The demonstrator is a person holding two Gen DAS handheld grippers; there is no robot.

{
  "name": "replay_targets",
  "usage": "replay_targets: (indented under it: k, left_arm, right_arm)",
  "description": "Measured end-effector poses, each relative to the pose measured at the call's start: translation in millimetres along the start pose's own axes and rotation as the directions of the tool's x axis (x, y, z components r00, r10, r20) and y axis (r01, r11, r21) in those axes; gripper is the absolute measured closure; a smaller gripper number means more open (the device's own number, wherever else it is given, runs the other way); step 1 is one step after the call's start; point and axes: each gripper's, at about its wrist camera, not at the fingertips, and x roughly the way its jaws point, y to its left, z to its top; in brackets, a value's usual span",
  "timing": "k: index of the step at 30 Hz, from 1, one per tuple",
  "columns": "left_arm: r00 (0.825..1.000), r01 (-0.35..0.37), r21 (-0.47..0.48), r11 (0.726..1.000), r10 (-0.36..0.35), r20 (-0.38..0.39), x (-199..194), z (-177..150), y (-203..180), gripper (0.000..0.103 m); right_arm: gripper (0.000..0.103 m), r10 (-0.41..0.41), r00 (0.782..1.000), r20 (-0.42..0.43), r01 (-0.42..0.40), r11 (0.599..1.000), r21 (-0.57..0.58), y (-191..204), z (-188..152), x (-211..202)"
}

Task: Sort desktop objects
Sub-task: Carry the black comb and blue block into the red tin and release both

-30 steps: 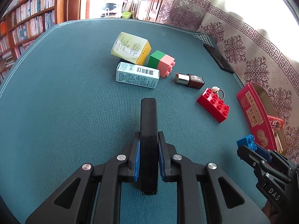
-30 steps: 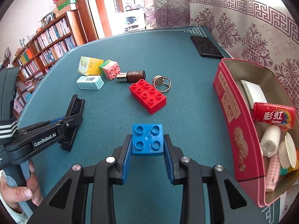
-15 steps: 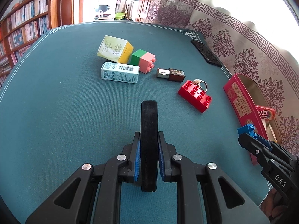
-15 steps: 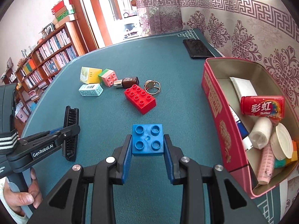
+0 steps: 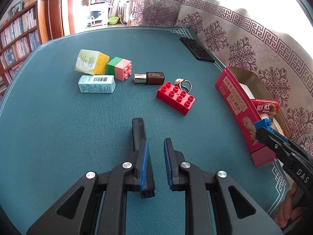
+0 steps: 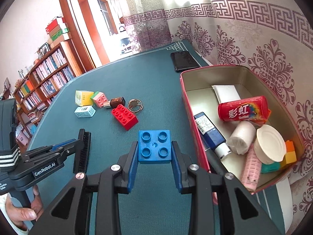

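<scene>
Left wrist view: the left gripper (image 5: 156, 143) stands apart, the black comb (image 5: 138, 131) only leaning on its left pad and liable to drop. Right wrist view: the right gripper (image 6: 154, 146) clamps the blue brick (image 6: 154, 150) near-left of the red tin (image 6: 185, 98) - a low carry could clip the wall.

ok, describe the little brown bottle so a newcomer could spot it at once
On the teal table mat, a cluster of small items lies left of the red tin. The brown bottle lies on its side between the pink-and-green block and the ring, just beyond the red brick. It alone is dark brown with a shiny silver cap.
</scene>
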Motion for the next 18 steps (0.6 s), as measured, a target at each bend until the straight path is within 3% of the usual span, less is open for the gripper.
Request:
replay_targets:
  k: [4,6,9,13,18]
  left_arm:
    - [1.0,-0.016,-0.027,1.0,0.016,0.001,3,-4,4,0.08]
    - [0.999,-0.032,-0.027,0.999,0.032,0.005,4,-3,5,0.066]
    - [0.996,-0.085,-0.025,0.996,0.085,0.003,9,-5,8,0.065]
    - [0.997,-0.067,-0.079,0.995,0.063,-0.044,17,-8,21,0.065]
    - [0.996,-0.071,-0.078,0.994,0.066,-0.064,22,-11,25,0.065]
  right_arm:
    - [0.068,0.012,1.0,0.006,-0.012,1.0,0.012,-5,-2,-3]
    - [0.068,0.017,1.0,0.004,-0.017,1.0,0.012,-5,-2,-3]
    - [0.068,0.022,1.0,0.009,-0.022,1.0,0.001,-3,-2,-5]
    - [0.068,0.025,1.0,0.019,-0.025,1.0,-0.002,-1,-1,-8]
    - [0.068,0.028,1.0,0.006,-0.028,1.0,-0.006,0,-3,-5]
